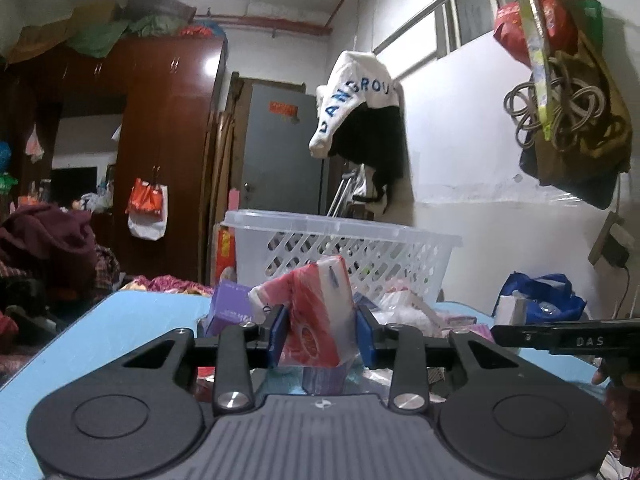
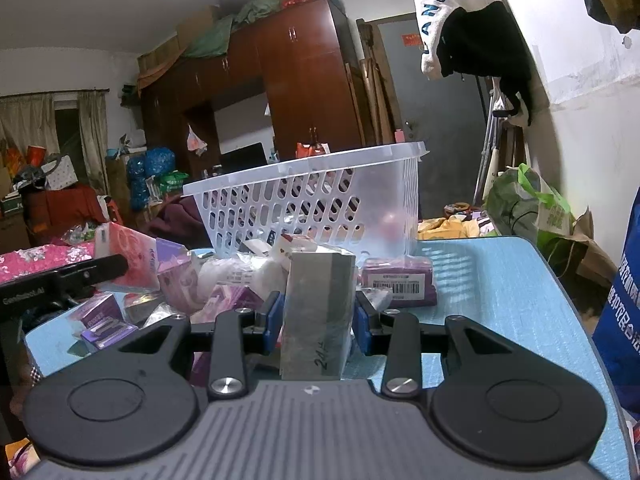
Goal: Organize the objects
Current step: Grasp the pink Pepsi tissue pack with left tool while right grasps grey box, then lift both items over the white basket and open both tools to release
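Observation:
My left gripper (image 1: pixel 320 334) is shut on a red and white tissue pack (image 1: pixel 318 316), held upright just above the pile on the blue table (image 1: pixel 132 316). My right gripper (image 2: pixel 316 322) is shut on a grey-green box (image 2: pixel 318 312) with handwriting on its front. A white slotted plastic basket (image 1: pixel 344 248) stands behind the pile; it also shows in the right wrist view (image 2: pixel 304 204). The left gripper with its red pack (image 2: pixel 126 256) shows at the left of the right wrist view. The right gripper's arm (image 1: pixel 568 338) crosses the right side of the left wrist view.
Several purple boxes (image 2: pixel 398 280) and plastic-wrapped packs (image 2: pixel 236 272) lie heaped on the table before the basket. A blue bag (image 1: pixel 540 296) sits at the table's far right. Clothes (image 1: pixel 360 108) hang from a wall rail above. A wardrobe (image 2: pixel 308 76) stands behind.

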Tool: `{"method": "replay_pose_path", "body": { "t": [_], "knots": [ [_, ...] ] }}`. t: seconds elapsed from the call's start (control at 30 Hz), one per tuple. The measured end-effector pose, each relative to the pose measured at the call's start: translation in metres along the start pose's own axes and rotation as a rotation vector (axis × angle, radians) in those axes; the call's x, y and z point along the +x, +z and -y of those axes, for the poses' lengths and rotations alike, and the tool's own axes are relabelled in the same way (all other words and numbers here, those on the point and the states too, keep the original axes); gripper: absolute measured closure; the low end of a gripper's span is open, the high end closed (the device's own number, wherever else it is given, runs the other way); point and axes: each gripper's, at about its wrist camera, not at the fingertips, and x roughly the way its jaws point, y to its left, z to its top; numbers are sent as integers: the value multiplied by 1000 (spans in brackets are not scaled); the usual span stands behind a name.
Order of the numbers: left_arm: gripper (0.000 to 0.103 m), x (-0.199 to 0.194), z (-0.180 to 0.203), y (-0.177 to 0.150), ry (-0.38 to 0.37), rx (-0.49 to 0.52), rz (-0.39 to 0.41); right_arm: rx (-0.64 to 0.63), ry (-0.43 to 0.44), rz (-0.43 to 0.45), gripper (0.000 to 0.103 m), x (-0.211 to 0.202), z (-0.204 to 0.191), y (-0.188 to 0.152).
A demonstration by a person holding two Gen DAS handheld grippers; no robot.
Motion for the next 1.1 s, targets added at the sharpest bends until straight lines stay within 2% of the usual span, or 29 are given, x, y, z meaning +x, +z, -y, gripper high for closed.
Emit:
{"method": "replay_pose_path", "body": {
  "t": [0.3,0.4,0.53,0.6,0.7,0.8,0.97,1.03,1.07,1.1],
  "knots": [
    [63,-10,1,9,-25,34,80,-48,-64,98,63,-14,-14,8],
    [63,-1,5,33,-35,89,113,-59,-37,149,63,-15,-23,42],
    [63,32,10,82,-49,128,121,-138,-51,166,63,15,-39,106],
    [63,59,11,104,-46,128,83,-178,-99,128,63,45,-42,132],
    [63,105,11,123,-25,116,-8,-177,-140,16,63,97,-34,153],
    [63,145,9,126,-9,111,-101,-191,-173,-89,63,137,-27,153],
    [61,175,-1,121,3,74,-205,-177,-176,-115,63,153,-19,143],
    [54,175,0,116,25,98,-210,-175,-175,-114,57,152,-19,142],
    [40,172,2,115,43,115,-199,-179,-179,-113,37,149,-20,141],
    [27,168,4,116,56,130,-180,-186,-189,-103,26,142,-23,140]
  ]
}}
